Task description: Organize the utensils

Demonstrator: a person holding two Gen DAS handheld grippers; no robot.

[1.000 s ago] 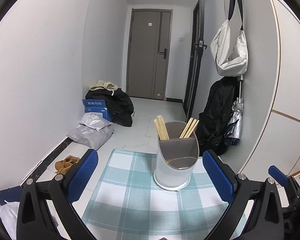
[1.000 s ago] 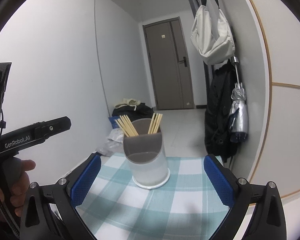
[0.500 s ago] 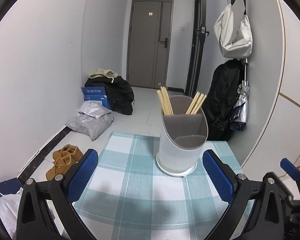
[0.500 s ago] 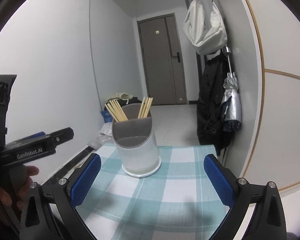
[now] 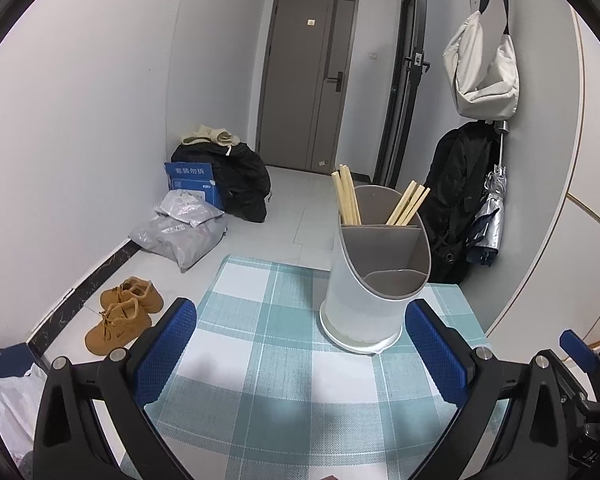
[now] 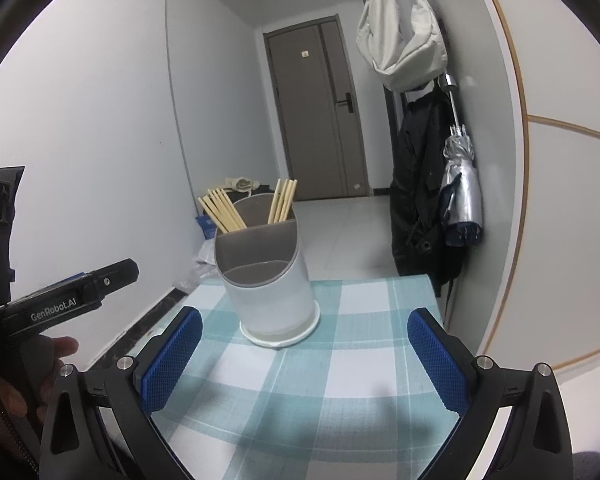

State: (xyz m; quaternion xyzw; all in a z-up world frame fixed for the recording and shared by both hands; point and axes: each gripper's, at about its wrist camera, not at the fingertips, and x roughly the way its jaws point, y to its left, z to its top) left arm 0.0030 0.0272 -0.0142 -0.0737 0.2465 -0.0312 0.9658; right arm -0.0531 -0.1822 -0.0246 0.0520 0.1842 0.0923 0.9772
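A white utensil holder (image 5: 364,304) with grey inner dividers stands upright on the teal checked tablecloth (image 5: 268,360). Wooden chopsticks (image 5: 346,196) lean in its back compartments in two bunches; the front compartment looks empty. My left gripper (image 5: 300,344) is open and empty, just in front of the holder. In the right wrist view the holder (image 6: 272,292) and its chopsticks (image 6: 224,212) sit ahead on the cloth (image 6: 340,360). My right gripper (image 6: 304,356) is open and empty. The left gripper's body (image 6: 60,304) shows at the left of that view.
The table's far edge drops to a tiled floor with brown shoes (image 5: 120,312), grey parcels (image 5: 184,232) and black bags (image 5: 236,184). A black backpack (image 5: 456,200), umbrella (image 5: 488,220) and white bag (image 5: 484,76) hang on the right wall. A grey door (image 5: 308,96) stands behind.
Both grippers have pulled back and tilted downward, so more tablecloth and floor show. The holder now sits closer to the right finger in the left wrist view. Both stay open.
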